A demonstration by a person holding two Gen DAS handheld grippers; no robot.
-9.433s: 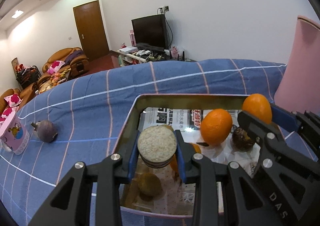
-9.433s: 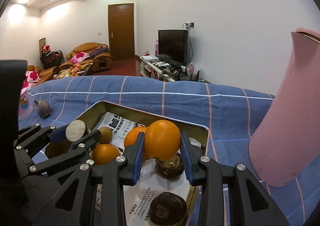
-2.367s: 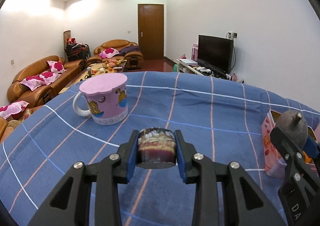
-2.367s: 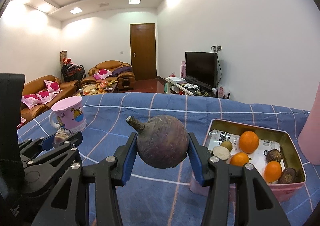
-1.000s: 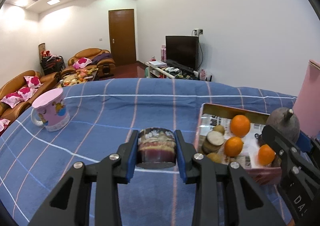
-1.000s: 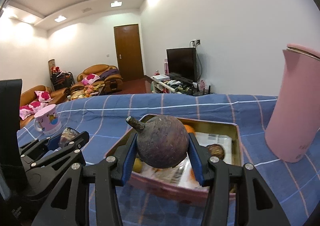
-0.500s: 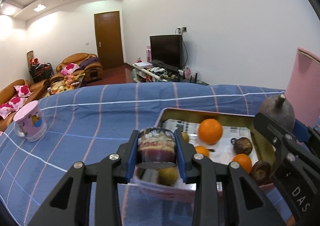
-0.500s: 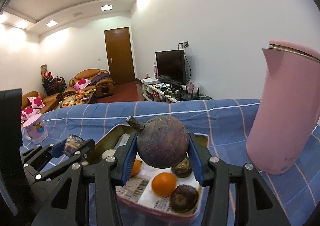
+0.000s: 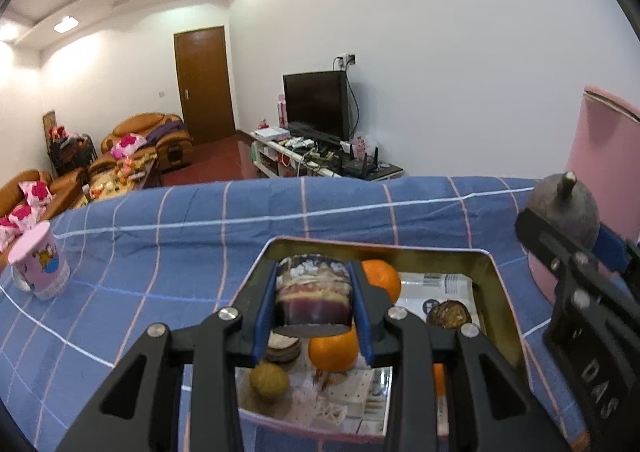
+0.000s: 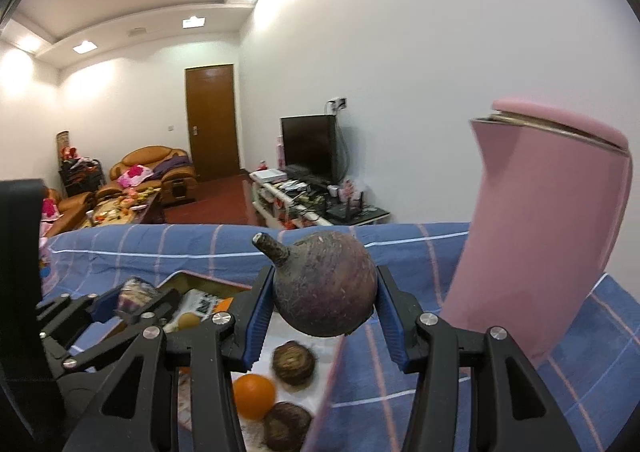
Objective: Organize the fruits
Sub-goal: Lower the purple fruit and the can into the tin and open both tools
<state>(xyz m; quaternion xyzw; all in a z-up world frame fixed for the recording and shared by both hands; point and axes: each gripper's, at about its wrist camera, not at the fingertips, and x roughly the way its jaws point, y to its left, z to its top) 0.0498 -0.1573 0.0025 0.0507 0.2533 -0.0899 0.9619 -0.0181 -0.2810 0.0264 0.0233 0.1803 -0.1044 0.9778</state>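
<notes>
My left gripper [image 9: 314,298] is shut on a short round purple-and-cream chunk [image 9: 314,292] and hangs over the near left part of the gold-lined tin tray [image 9: 496,292]. In the tray lie two oranges [image 9: 380,280] [image 9: 334,348], a small yellowish fruit [image 9: 269,380], a round slice [image 9: 284,346] and a dark brown fruit [image 9: 448,312]. My right gripper [image 10: 324,304] is shut on a dark purple round fruit with a stem [image 10: 326,288], held above the tray's right side [image 10: 326,392]. Below it I see an orange [image 10: 254,396] and two dark fruits [image 10: 293,368] [image 10: 286,426].
A tall pink jug [image 10: 540,232] stands close on the right of the tray. A pink mug [image 9: 38,266] sits far left on the blue checked cloth [image 9: 180,252]. Printed paper lines the tray floor [image 9: 436,284].
Both grippers have travelled to the right, from beside the tray to over it. Tray and jug now look closer. Each gripper still holds its item.
</notes>
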